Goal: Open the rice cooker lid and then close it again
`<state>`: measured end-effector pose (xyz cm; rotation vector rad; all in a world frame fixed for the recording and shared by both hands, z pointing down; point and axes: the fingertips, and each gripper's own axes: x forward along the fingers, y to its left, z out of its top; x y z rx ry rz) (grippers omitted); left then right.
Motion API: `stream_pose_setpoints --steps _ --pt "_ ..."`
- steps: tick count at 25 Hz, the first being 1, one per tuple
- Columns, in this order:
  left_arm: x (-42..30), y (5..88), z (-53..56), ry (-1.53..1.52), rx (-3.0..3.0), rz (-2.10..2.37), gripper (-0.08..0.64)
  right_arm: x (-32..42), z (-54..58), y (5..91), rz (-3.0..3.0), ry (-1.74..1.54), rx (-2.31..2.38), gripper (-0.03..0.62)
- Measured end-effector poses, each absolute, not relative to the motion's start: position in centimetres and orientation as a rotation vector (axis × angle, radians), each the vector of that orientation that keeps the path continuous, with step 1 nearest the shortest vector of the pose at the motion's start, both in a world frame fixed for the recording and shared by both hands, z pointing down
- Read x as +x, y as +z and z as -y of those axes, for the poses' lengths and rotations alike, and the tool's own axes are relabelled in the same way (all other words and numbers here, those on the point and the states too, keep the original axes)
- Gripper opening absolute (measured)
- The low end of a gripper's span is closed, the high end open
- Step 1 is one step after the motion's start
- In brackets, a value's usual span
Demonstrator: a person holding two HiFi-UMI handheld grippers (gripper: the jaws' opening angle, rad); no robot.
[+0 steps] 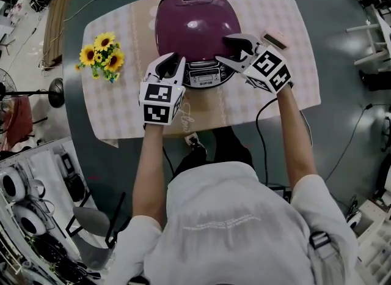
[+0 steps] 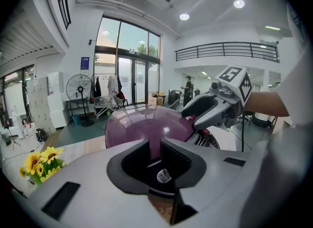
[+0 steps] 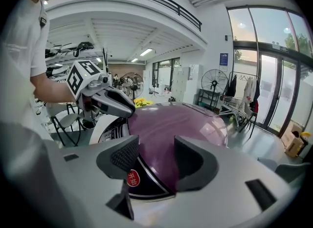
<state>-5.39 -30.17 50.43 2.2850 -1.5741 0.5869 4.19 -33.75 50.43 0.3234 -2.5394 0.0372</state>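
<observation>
Both grippers sit at the rice cooker's (image 1: 204, 77) near edge. The left gripper (image 1: 173, 63), jaws narrowly parted and empty, likely braces it. The right gripper (image 1: 235, 50), jaws wide and empty, seemingly addresses the shut lid (image 1: 195, 24).

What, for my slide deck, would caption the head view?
Closed purple rice cooker, left gripper and right gripper at its front, sunflowers beside.
</observation>
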Motion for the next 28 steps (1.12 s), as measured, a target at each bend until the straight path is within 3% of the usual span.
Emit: stream_pose_setpoints --steps 28 --pt "-5.67 51.17 30.33 0.485 2.297 1.546 0.075 4.27 34.53 51.15 2.565 0.117 0.462 0.206"
